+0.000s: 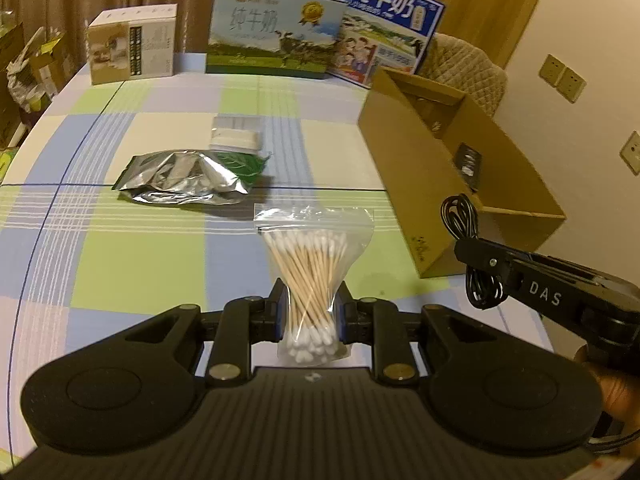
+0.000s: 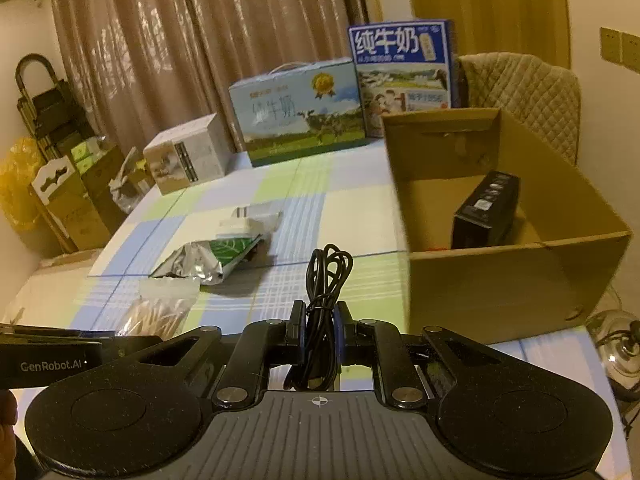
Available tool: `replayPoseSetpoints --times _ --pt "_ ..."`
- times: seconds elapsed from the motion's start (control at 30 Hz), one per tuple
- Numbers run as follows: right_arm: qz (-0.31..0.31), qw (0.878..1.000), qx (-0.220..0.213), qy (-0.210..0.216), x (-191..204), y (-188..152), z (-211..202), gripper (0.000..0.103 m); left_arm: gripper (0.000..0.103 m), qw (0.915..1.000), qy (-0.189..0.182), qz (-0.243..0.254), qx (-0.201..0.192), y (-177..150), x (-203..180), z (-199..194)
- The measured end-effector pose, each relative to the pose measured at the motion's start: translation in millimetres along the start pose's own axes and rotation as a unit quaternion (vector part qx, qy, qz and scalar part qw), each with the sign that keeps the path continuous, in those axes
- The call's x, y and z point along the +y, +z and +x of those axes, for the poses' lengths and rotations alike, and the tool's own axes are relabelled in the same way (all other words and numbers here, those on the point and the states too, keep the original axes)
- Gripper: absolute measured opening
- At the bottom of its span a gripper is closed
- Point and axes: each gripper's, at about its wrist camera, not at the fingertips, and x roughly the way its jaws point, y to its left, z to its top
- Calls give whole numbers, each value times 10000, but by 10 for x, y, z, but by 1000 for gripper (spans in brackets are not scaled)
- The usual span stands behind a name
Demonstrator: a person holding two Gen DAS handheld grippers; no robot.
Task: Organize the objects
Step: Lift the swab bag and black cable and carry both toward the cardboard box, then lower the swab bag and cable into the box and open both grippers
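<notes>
The left gripper [image 1: 308, 314] is clamped on a bag of cotton swabs [image 1: 310, 280], lifted above the table [image 1: 140, 260]. The right gripper [image 2: 318, 330] pinches a coiled black cable [image 2: 326, 280]. At two o'clock the cardboard box [image 2: 520, 280] holds a black box [image 2: 486, 210], its lower part hidden by the wall.

Warm, dim indoor light. Brown curtains [image 2: 192, 40] across the back, cream wall [image 1: 580, 40] to the right with beige sockets [image 1: 562, 78]. Yellow door [image 2: 484, 8] behind a quilted chair [image 2: 532, 92]. Table [image 1: 132, 264] under a checked cloth of green, blue and white. Cartons [image 2: 80, 200] and a yellow bag [image 2: 16, 184] piled on the left, by a folded trolley [image 2: 44, 96].
</notes>
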Motion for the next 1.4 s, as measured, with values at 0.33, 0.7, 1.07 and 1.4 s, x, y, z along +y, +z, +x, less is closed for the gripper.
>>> replayPoseSetpoints --times 0.33,0.7,1.07,1.4 --pt "152 9996 -226 -71 -178 44 -334 10 19 9996 -141 252 -63 19 -312 -108" --pt "299 9975 -523 -381 -623 284 -652 10 19 9968 -545 580 -118 291 -854 10" --pt "308 9942 -744 -714 -1206 748 -677 10 19 9913 -873 962 -205 746 -1511 367" --pt "467 9930 -734 -803 -1575 974 -462 10 21 9899 -989 988 -221 1057 -1818 808"
